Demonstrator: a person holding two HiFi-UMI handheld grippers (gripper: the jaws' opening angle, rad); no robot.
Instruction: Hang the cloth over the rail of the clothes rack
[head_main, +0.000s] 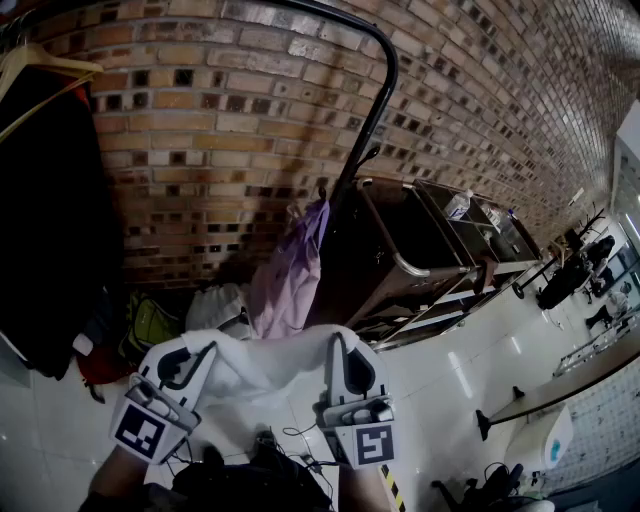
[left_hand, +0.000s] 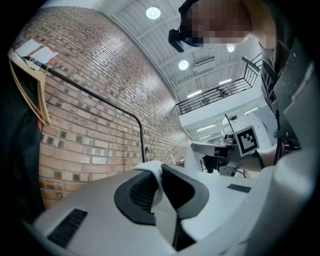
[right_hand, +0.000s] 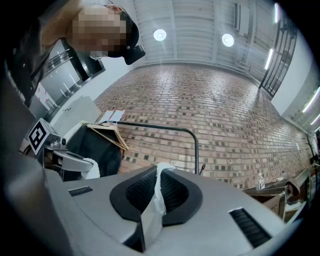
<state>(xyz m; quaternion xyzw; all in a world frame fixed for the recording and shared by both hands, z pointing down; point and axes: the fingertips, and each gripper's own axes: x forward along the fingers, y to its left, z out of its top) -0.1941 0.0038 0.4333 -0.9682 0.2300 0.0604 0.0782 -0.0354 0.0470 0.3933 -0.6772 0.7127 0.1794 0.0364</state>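
The white cloth (head_main: 262, 365) — plain, soft, rumpled — hangs slack between both tongs at six o'clock in the head view. The left tongs (head_main: 190, 355) are nearly closed, pinching one edge; the right tongs (head_main: 343, 350) pinch the other. The black rail (head_main: 386, 75) curves at one o'clock, well apart.

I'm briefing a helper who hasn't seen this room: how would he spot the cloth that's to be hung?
Start at the brick wall with the black rail, then look down to the left gripper and right gripper. The cloth stretches between them, pinched in both. It is white, unlike the purple garment hanging farther back.
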